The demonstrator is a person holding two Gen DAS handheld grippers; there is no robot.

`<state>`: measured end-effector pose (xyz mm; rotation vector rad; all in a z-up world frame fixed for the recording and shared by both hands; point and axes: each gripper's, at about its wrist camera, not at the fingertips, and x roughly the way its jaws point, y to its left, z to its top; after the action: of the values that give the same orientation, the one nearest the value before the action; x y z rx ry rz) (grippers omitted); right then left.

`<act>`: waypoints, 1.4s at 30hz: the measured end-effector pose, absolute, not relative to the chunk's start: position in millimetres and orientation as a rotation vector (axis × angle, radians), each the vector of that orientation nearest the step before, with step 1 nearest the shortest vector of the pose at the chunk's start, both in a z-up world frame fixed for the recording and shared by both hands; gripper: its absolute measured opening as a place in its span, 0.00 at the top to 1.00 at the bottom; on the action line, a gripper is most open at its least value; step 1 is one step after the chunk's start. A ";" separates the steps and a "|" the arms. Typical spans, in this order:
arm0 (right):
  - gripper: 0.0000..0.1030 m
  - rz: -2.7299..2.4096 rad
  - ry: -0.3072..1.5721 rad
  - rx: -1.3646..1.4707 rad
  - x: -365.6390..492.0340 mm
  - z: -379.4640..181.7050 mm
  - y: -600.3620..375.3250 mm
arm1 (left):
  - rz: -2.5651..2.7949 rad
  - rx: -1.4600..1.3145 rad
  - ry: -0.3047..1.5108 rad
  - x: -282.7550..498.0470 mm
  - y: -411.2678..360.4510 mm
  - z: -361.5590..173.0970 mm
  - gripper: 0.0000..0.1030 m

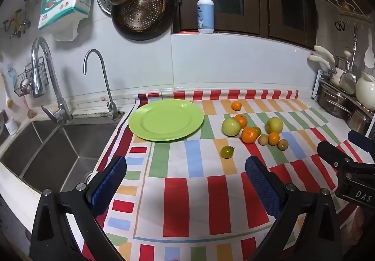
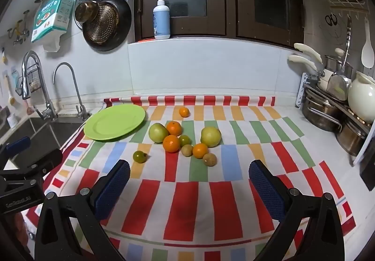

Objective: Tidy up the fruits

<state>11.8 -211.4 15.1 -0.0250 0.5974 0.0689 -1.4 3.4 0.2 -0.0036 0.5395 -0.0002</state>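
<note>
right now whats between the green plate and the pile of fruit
Only bare striped cloth separates the green plate from the nearest green apple. The right wrist view shows the gap clearly.

Sink (image 1: 46,143) — cropped at left edge

A cloth (image 2: 211,202) is spread over the counter, with the sink (image 1: 46,155) to its left. A plate (image 2: 114,125) is set on the cloth's far left corner. The fruits (image 2: 185,139) are clustered to the right of the plate, one (image 2: 184,112) lying apart behind them and one (image 2: 139,157) before them. Pots (image 2: 328,113) are stacked at the far right.
</note>
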 end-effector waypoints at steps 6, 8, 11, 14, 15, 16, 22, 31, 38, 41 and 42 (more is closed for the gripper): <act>0.01 0.083 0.584 -0.016 12.5 17.8 -211.2 | 0.006 0.022 0.568 11.0 2.7 4.1 0.00; 0.01 0.084 0.581 -0.016 10.9 16.9 -212.7 | 0.005 0.014 0.563 14.7 5.4 5.9 0.00; 0.01 0.078 0.598 -0.040 10.5 15.4 -207.9 | 0.010 0.003 0.564 24.0 12.7 7.7 0.00; 0.01 0.082 0.593 -0.036 10.6 14.7 -209.1 | 0.010 0.045 0.533 -2.0 0.6 1.3 0.00; 0.01 0.088 0.594 -0.036 11.4 16.5 -211.0 | 0.010 0.042 0.533 -1.8 1.1 1.7 0.00; 0.01 0.088 0.590 -0.037 10.9 17.6 -210.5 | 0.009 0.043 0.532 -1.8 1.4 1.7 0.00; 0.01 0.091 0.580 -0.033 8.7 18.7 -212.4 | 0.001 0.044 0.523 -4.3 -0.1 6.4 0.00; 0.01 0.095 0.570 -0.038 7.4 20.7 -212.6 | -0.002 0.041 0.515 -6.0 -0.8 7.8 0.00; 0.01 0.097 0.570 -0.039 7.4 21.9 -212.4 | 0.000 0.039 0.515 -5.5 -2.0 8.4 0.00; 0.01 0.097 0.572 -0.039 7.0 21.6 -212.0 | -0.001 0.036 0.519 -5.1 -1.9 8.0 0.00; 0.01 0.098 0.573 -0.039 7.3 22.1 -211.8 | -0.002 0.036 0.519 -5.2 -2.0 7.7 0.00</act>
<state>7.3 -211.8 22.1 -0.0386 0.5728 0.0984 -5.2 -2.0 7.7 0.0355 0.5193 -0.0018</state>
